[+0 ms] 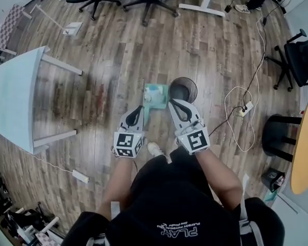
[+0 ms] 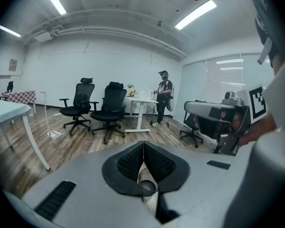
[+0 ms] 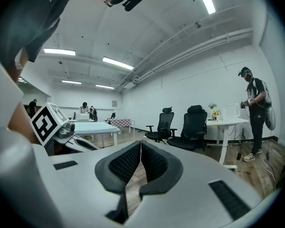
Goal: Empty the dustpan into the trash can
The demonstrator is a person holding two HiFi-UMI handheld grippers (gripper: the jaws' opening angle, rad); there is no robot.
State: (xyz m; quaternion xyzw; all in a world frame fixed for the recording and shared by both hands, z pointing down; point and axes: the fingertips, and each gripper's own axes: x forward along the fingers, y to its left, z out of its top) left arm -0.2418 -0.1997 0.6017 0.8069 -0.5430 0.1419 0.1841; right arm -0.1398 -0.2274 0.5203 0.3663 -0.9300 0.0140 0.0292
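Dustpan (image 1: 156,94) seen just left of trash can (image 1: 194,93), touching its rim, beyond both grippers. Left gripper (image 1: 138,110) clamped tight; tube end between pads judged dustpan handle (image 2: 146,186). Right gripper (image 1: 173,103) closed, nothing held. Pan best kept level, lip brought over rim, then tipped slowly. Shirt print (image 1: 177,230) read upside down, roughly "PLAY"; smaller line illegible.

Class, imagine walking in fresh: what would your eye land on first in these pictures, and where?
Two marker-cubed grippers reach down at the middle of the head view. The left gripper clamps the handle of a pale green dustpan, and the right gripper beside it is shut and empty. A black trash can stands just right of the dustpan.
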